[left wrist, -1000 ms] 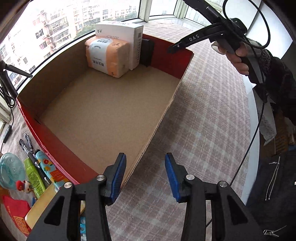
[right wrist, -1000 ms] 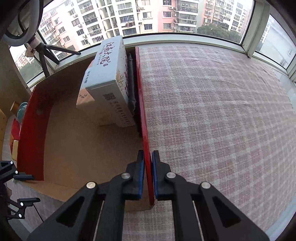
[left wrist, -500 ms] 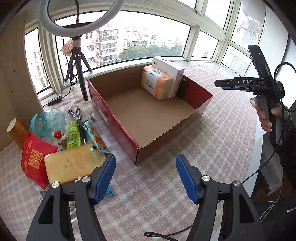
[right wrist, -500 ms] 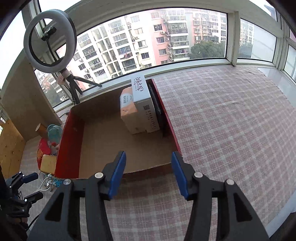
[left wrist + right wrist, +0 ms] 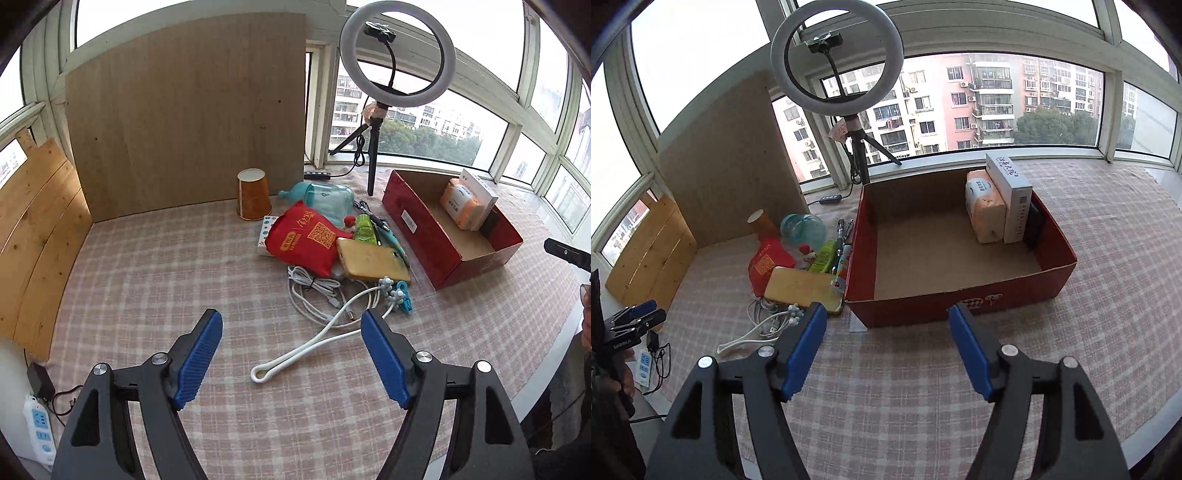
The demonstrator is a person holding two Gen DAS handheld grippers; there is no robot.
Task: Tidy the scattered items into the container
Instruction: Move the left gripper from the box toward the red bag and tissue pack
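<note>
The left gripper [image 5: 291, 352] hangs above the pink-and-white checked cloth [image 5: 155, 258] with its blue-padded jaws spread wide and nothing between them. Just ahead of it, toward 12 o'clock, lies the loop end of a white flexible strap [image 5: 295, 354], which runs up toward 1 o'clock into a coil of white charging cable [image 5: 314, 288] and a small teal clip [image 5: 402, 301]. Beyond these sits the pile of scattered items: a yellow-cased phone [image 5: 371, 263] lying flat, overlapping a red cloth pouch with a printed code [image 5: 301, 240], with a green tube [image 5: 364, 229], a clear blue plastic bottle on its side [image 5: 327, 197] and an orange paper cup [image 5: 253, 199] standing upright farther back. At 2 o'clock is the red cardboard box with a brown inside [image 5: 421, 236], just beside the pile. The right gripper [image 5: 886, 350] is likewise wide apart and empty, hovering over the cloth in front of the box's near wall. Inside the box, against the far right corner at 1 o'clock, stand an orange tissue pack [image 5: 984, 214] and a white carton [image 5: 1012, 195] touching each other, with a dark flat object wedged between the carton and the wall. A ring light on a black tripod [image 5: 836, 55] stands behind the box at 11 o'clock, and a tall brown board [image 5: 184, 110] closes the back left.
</note>
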